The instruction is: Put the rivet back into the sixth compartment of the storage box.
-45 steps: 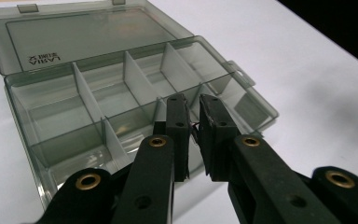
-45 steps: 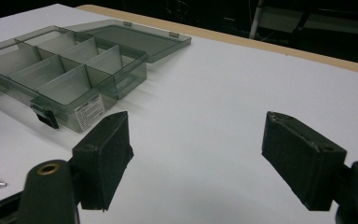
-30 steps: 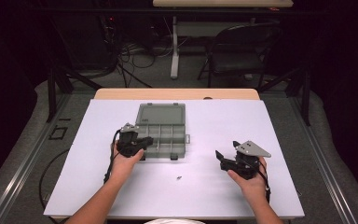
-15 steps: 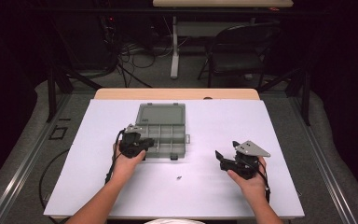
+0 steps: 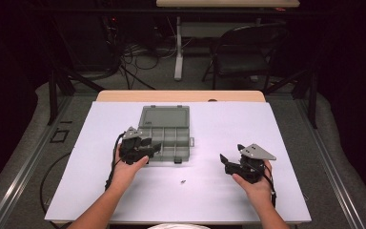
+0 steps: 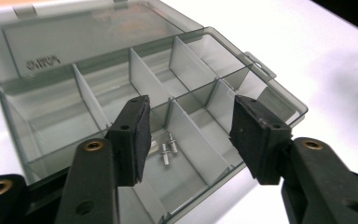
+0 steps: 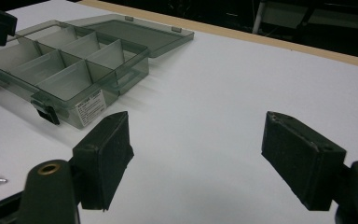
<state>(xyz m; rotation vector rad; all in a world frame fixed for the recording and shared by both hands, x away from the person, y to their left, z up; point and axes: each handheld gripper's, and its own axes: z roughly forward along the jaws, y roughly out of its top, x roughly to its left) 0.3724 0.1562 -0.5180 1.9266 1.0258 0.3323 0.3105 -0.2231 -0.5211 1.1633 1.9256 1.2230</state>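
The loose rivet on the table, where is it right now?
In the high view the loose rivet lies on the white table, just in front of the open organizer box, between the two hands.

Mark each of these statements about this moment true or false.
1. The organizer box has its lid shut. False: the lid lies open behind it.
2. Small metal rivets lie in a front compartment under the left gripper. True.
3. The left gripper clamps a rivet. False: its jaws have just been opening, with nothing between them.
4. A loose rivet lies on the white table between the hands. True.
5. The right gripper holds the box's latch. False: it is open over bare table.
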